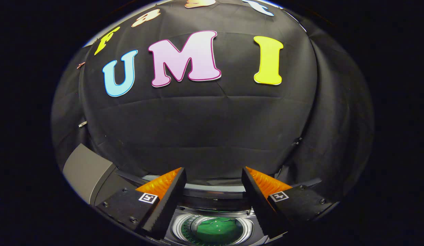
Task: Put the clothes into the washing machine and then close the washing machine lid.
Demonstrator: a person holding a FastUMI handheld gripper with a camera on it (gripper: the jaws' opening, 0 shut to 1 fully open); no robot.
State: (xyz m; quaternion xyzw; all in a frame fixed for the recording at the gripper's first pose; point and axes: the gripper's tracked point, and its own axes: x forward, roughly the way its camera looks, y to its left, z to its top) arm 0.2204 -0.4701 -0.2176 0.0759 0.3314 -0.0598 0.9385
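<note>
Below your hand-held gripper (213,177), between the two fingers (164,208), sits the washing machine (212,201), and you are looking down into its open round drum (212,229). Your fingers are spread wide apart with nothing between them, hovering above the machine's top rim and touching neither the rim nor the drum. Inside the drum there is green cloth (215,229), the clothes, lying at the bottom within the ribbed pale ring of the tub. Whether more than one piece lies there you cannot tell from here; only a single green patch shows.

At the machine's left rear corner a grey slab (85,171) rises at a tilt, just beyond your left finger; it looks like the lid standing open, though its hinge is hidden. Along the machine's back edge, beyond both fingertips, runs a pale curved band (212,188) of the top rim. Behind that the booth's black cloth wall (205,130) hangs close, creased in long horizontal folds, and it wraps round on the right side in loose drapes near your right finger.
</note>
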